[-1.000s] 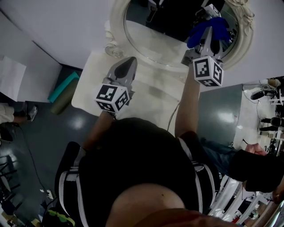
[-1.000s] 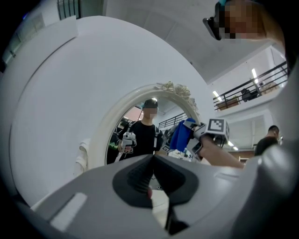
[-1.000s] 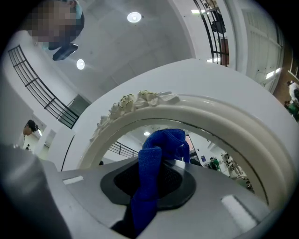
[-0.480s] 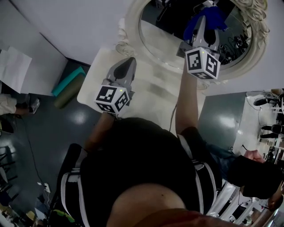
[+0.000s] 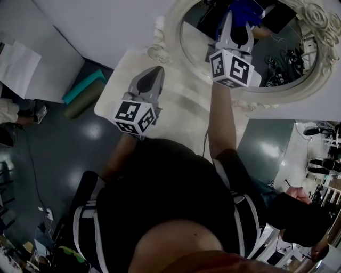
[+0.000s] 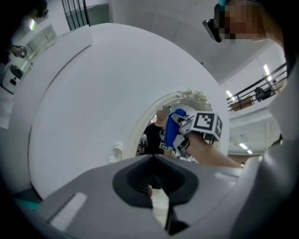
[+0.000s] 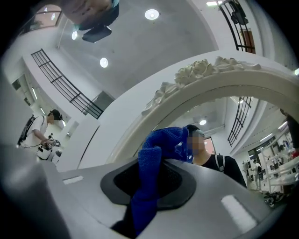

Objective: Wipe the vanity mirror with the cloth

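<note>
The vanity mirror [image 5: 277, 58] is an oval glass in an ornate white frame [image 5: 319, 32] standing on a white table [image 5: 181, 112]. My right gripper [image 5: 235, 24] is raised against the glass, shut on a blue cloth [image 5: 244, 10] that bunches out past its tips. In the right gripper view the cloth [image 7: 150, 172] hangs between the jaws, under the carved frame [image 7: 201, 72]. My left gripper [image 5: 153, 80] hovers over the table left of the mirror, shut and holding nothing. The left gripper view shows the mirror [image 6: 152, 135] and the cloth [image 6: 172, 128] ahead.
A white wall [image 5: 106, 26] rises behind the table. A teal box [image 5: 81, 90] lies on the dark floor at the table's left. A cable [image 5: 205, 138] hangs off the table's front edge. Stands and equipment [image 5: 319, 149] crowd the right side.
My right gripper has carried the cloth leftward and upward across the mirror glass. The left gripper has stayed over the table. The head view has shifted slightly.
</note>
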The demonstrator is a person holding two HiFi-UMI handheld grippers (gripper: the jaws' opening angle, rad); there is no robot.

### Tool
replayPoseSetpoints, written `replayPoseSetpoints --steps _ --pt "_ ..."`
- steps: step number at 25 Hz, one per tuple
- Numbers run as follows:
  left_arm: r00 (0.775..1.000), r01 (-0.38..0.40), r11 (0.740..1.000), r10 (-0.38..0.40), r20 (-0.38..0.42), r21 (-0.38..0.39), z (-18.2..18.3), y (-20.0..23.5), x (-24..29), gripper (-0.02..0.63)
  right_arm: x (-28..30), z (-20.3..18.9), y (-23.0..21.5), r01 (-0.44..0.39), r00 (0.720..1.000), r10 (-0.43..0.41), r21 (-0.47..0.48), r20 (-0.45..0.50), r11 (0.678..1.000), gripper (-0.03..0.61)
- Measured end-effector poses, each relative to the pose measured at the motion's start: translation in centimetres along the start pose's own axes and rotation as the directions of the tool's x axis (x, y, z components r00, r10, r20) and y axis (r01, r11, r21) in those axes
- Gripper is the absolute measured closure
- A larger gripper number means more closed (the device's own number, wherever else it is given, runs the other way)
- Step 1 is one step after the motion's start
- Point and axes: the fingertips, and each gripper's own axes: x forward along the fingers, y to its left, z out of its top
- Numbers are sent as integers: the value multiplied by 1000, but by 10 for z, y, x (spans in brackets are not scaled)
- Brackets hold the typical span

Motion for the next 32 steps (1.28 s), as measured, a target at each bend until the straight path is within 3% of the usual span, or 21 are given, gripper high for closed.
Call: replayPoseSetpoints --steps 5,18,27,32 --pt "1000 -13 1000 13 -3 -7 -2 5 -3 603 11 -25 33 -56 997 52 -67 -58 996 509" --pt "999 -46 999 46 -19 -22 -11 16 -19 603 9 -91 83 -150 982 143 -49 -120 988 511" --pt "998 -54 998 53 -38 -26 -16 21 -29 603 7 -95 85 -153 984 150 -20 -99 988 511" --pt "999 -21 1000 20 -43 -17 -17 8 -23 603 -12 -76 68 -146 987 149 42 -59 988 509"
